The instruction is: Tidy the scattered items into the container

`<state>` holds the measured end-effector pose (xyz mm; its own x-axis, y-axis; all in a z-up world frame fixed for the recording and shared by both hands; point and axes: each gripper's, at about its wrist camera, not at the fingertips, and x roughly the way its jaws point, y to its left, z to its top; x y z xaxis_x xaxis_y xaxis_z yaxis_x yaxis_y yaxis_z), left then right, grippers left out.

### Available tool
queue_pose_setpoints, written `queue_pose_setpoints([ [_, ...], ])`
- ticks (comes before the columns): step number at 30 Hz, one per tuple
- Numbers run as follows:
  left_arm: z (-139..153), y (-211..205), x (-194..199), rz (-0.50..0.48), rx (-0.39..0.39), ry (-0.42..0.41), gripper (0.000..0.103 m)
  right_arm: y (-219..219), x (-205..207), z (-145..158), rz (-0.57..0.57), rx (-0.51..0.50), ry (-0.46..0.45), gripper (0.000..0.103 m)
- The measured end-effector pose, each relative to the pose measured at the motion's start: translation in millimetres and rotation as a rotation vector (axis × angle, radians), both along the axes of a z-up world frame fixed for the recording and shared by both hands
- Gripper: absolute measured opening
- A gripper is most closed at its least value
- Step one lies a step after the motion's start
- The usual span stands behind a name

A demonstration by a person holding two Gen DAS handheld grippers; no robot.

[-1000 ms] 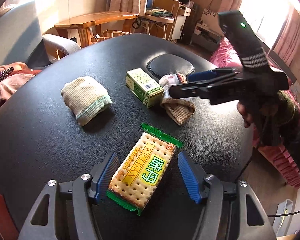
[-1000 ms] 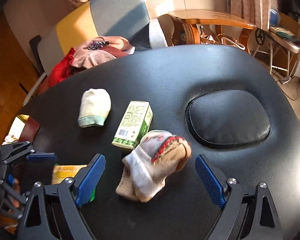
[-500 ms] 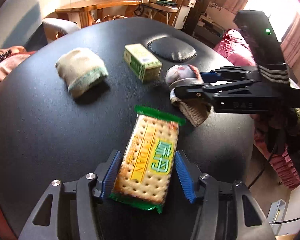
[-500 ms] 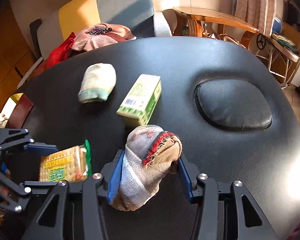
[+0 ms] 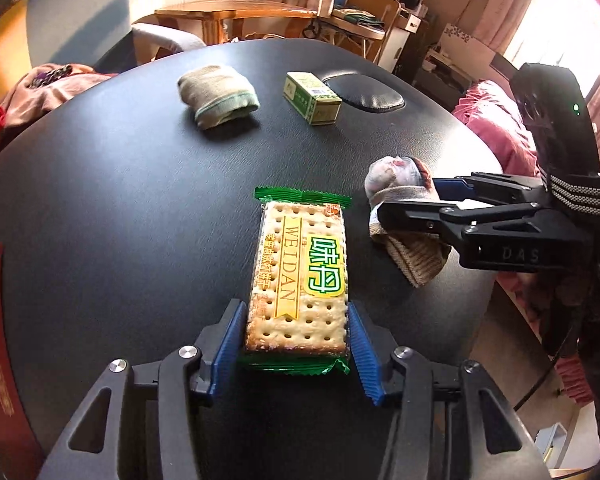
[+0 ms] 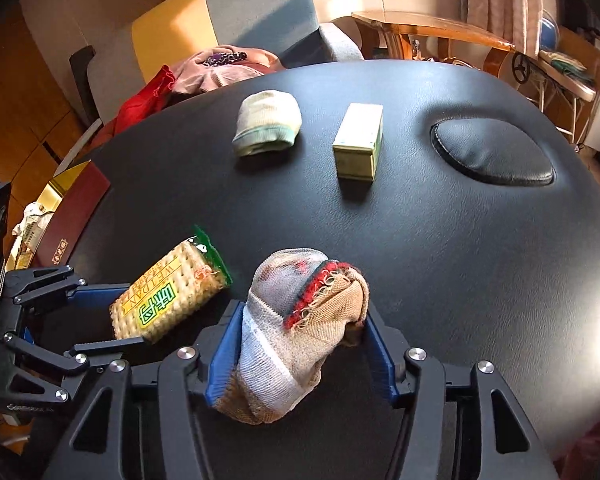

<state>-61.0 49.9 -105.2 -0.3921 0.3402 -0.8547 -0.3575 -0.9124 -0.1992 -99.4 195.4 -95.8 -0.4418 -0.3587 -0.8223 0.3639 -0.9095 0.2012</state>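
At the bottom centre of the left wrist view, the left gripper (image 5: 296,344) has its jaws clamped on the sides of a cracker packet (image 5: 300,272) above the black desk (image 5: 120,220). At the bottom centre of the right wrist view, the right gripper (image 6: 300,344) grips a rolled brown-and-white sock (image 6: 300,328). A pale rolled sock (image 6: 267,123) and a green box (image 6: 359,141) lie apart in the upper middle.

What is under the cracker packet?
Under the cracker packet, held by the left gripper, only the black table shows. The spot directly beneath is covered.
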Motion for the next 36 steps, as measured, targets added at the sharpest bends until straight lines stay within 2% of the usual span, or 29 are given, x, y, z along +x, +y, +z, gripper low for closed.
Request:
queue_pose_setpoints([
  [4,1,-16,20,0.054,0.014,0.001,0.053,-1,15,1,-0.046,-0.02,-0.004,0.078],
  [9,3,-41,35,0.112,0.059,0.0,0.062,10,36,9,-0.145,-0.068,0.02,0.082],
  [14,12,-50,45,0.123,0.05,0.041,0.063,20,60,18,-0.209,-0.089,0.048,0.082],
  [25,16,-25,13,0.097,-0.005,0.041,0.063,19,77,10,-0.267,0.012,0.043,0.081],
  [31,9,-16,1,0.08,-0.054,0.04,0.063,19,78,6,-0.278,0.017,0.048,0.071],
  [36,-3,-18,-3,0.091,-0.059,0.021,0.063,18,80,6,-0.265,0.016,0.06,0.069],
])
